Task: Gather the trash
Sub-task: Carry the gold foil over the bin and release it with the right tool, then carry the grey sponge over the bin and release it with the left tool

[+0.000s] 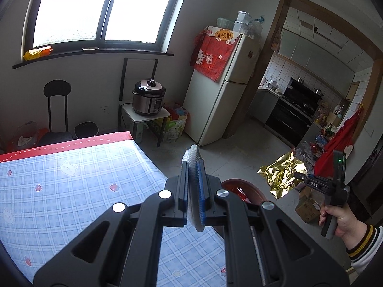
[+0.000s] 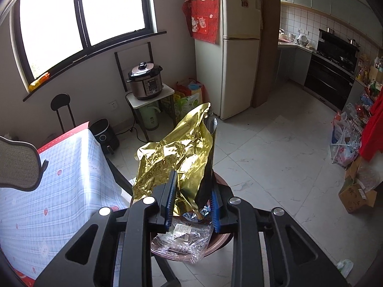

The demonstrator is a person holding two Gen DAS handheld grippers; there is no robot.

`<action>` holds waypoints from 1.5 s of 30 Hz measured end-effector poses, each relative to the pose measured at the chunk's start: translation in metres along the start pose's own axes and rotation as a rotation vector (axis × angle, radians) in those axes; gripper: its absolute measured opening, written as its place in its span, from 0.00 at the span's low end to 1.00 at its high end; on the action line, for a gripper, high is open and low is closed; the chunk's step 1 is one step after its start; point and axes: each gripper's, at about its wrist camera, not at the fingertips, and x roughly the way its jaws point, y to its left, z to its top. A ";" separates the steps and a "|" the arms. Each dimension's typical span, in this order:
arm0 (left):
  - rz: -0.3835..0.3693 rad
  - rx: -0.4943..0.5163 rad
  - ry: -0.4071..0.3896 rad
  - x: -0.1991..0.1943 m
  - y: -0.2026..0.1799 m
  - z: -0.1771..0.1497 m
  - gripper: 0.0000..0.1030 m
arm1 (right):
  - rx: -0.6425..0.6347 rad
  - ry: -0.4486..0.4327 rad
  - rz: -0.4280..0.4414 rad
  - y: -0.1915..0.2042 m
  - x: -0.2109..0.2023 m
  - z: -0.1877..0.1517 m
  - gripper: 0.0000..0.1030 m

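Note:
My left gripper [image 1: 194, 165] is shut on a thin white foam-like piece of trash [image 1: 193, 186], held edge-on over the table's right edge. My right gripper [image 2: 192, 192] is shut on a crumpled gold foil bag [image 2: 172, 157], held above a round red-brown bin [image 2: 219, 239] that holds clear plastic wrappers [image 2: 184, 239]. In the left wrist view the gold bag [image 1: 282, 174] and the right gripper [image 1: 299, 175] hang to the right, with the red bin [image 1: 241, 189] just beyond my left fingers.
A table with a blue plaid cloth [image 1: 71, 191] lies at the left. A mesh chair back [image 2: 19, 165] stands beside it. A rice cooker [image 1: 149, 100], fridge [image 1: 220, 91], floor bags [image 2: 344, 148] and cardboard boxes [image 2: 356, 193] surround the tiled floor.

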 end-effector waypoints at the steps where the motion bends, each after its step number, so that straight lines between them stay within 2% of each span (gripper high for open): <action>1: 0.000 0.001 0.001 0.000 0.001 -0.001 0.11 | 0.002 0.002 0.001 0.000 0.001 0.000 0.37; 4: -0.005 0.008 0.008 0.003 -0.004 -0.002 0.11 | 0.011 -0.015 -0.007 -0.001 -0.002 0.001 0.61; 6: -0.011 0.016 0.011 0.006 -0.008 0.000 0.11 | 0.018 -0.025 -0.002 0.000 -0.006 0.002 0.65; 8: -0.020 0.022 0.015 0.008 -0.011 0.000 0.11 | 0.019 -0.030 -0.008 -0.001 -0.010 0.003 0.77; 11: -0.038 0.038 0.020 0.012 -0.018 0.002 0.11 | 0.016 -0.040 -0.011 0.001 -0.019 0.003 0.89; 17: -0.092 0.077 0.033 0.028 -0.042 0.005 0.11 | 0.039 -0.040 -0.009 -0.004 -0.039 -0.001 0.94; 26: -0.174 0.154 0.096 0.083 -0.101 0.004 0.11 | 0.075 -0.041 -0.051 -0.032 -0.066 -0.015 0.94; 34: -0.171 0.199 0.152 0.133 -0.144 -0.002 0.11 | 0.131 -0.025 -0.095 -0.069 -0.080 -0.033 0.94; 40: -0.170 0.257 0.159 0.158 -0.172 0.000 0.12 | 0.168 -0.012 -0.123 -0.090 -0.086 -0.046 0.94; 41: -0.182 0.259 0.156 0.161 -0.177 0.001 0.15 | 0.174 -0.011 -0.127 -0.093 -0.087 -0.048 0.94; 42: -0.199 0.258 0.153 0.162 -0.182 0.003 0.31 | 0.179 -0.010 -0.132 -0.095 -0.089 -0.050 0.94; 43: -0.211 0.258 0.142 0.162 -0.186 0.006 0.56 | 0.184 -0.011 -0.135 -0.097 -0.090 -0.051 0.95; 45: -0.239 0.266 0.098 0.153 -0.193 0.011 0.67 | 0.193 -0.014 -0.137 -0.100 -0.094 -0.055 0.95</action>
